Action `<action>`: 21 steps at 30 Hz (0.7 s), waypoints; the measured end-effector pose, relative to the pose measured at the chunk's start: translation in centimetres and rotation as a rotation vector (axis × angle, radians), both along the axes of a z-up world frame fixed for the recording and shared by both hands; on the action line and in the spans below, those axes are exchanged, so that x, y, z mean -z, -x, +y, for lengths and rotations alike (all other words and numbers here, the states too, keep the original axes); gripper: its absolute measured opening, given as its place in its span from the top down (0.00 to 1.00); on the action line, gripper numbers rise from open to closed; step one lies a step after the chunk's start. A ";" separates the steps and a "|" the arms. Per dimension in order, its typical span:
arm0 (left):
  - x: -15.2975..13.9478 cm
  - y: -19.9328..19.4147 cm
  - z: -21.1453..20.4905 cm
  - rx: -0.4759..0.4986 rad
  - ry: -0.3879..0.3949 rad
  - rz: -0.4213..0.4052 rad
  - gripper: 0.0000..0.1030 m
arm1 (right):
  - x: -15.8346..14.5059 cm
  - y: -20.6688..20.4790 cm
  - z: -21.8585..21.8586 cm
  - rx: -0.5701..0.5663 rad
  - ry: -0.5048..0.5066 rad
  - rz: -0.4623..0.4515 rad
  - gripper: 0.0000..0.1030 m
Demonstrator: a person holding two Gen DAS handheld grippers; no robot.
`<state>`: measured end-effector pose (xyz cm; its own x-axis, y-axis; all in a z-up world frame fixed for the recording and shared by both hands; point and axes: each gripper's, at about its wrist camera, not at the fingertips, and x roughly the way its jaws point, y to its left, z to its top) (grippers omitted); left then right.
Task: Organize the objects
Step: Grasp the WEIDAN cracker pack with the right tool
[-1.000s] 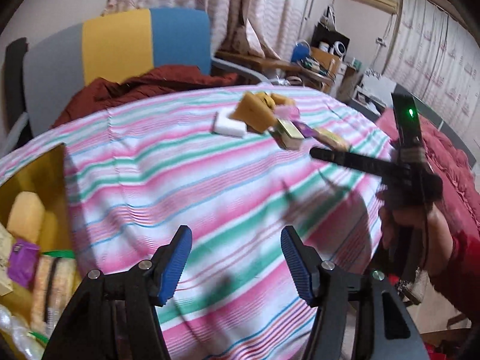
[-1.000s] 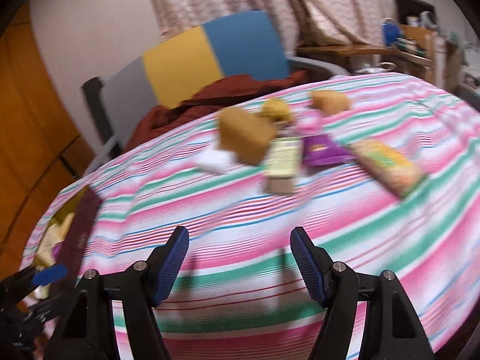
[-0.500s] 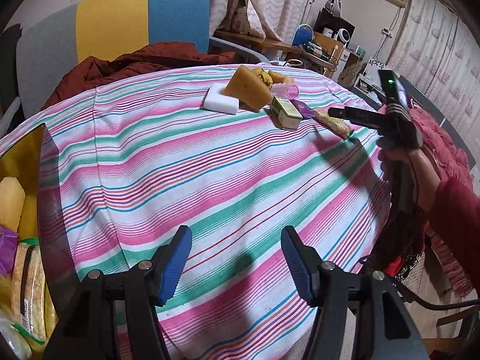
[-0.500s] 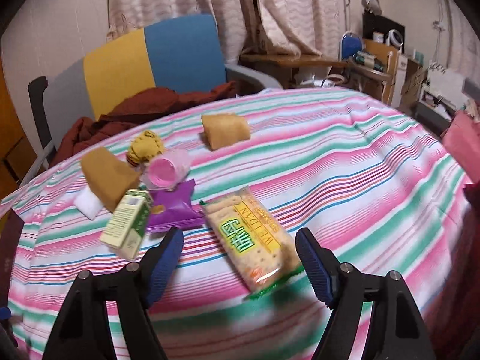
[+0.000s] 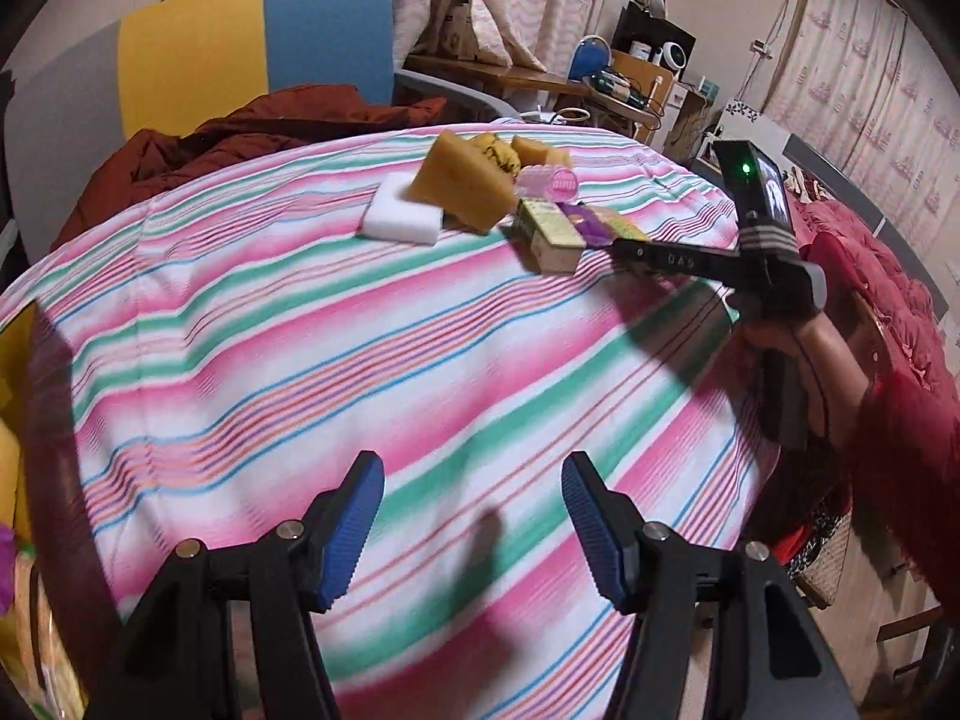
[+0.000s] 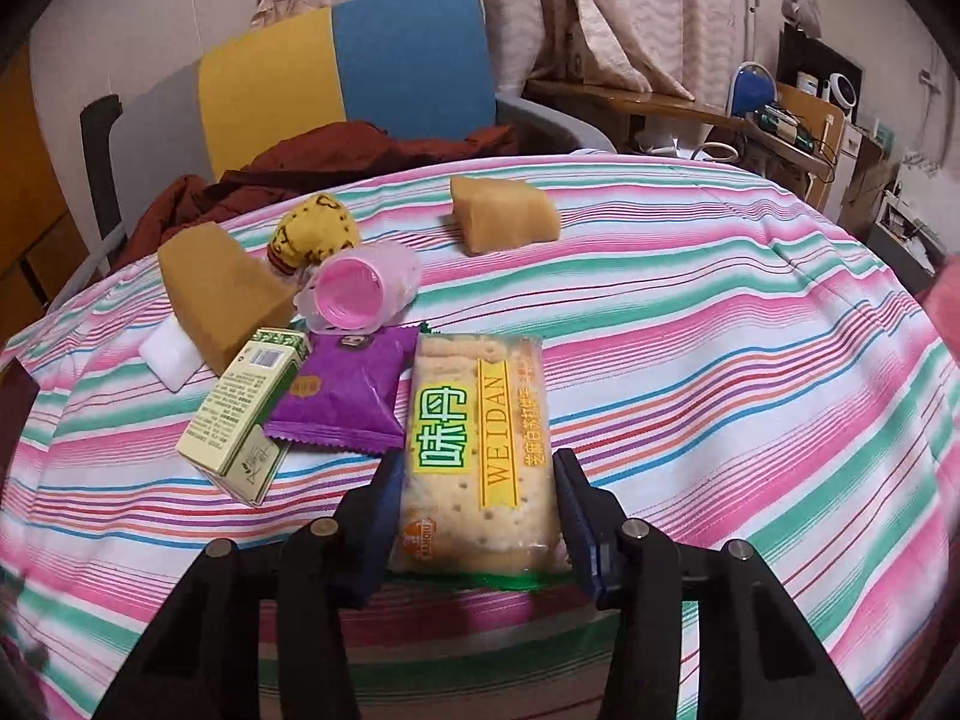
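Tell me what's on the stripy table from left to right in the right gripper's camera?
White block → big tan sponge → green box → purple packet → cracker pack between the right gripper's fingers.

Yellow-blue chair point(image 6: 342, 72), pale curtains point(image 6: 600, 6), wooden desk point(image 6: 672, 105).

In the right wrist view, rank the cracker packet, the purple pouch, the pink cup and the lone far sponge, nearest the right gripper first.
1. Cracker packet, between the right gripper jaws.
2. Purple pouch, just left.
3. Pink cup, behind it, on its side.
4. Lone sponge, farthest back.
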<state>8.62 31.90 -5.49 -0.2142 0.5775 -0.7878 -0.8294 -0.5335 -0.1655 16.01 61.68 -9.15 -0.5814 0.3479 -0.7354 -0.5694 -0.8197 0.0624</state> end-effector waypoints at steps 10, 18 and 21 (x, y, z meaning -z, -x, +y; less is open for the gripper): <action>0.0 1.3 8.4 0.036 -0.013 0.009 0.39 | 0.0 -1.6 -1.2 0.171 -0.100 -0.013 0.52; 0.6 2.6 14.8 0.068 -0.012 0.041 0.39 | 0.2 -2.4 -0.6 0.174 -0.075 0.039 0.52; 1.1 3.0 16.7 0.066 -0.006 0.029 0.39 | 0.3 -2.1 -0.8 0.177 -0.094 0.032 0.52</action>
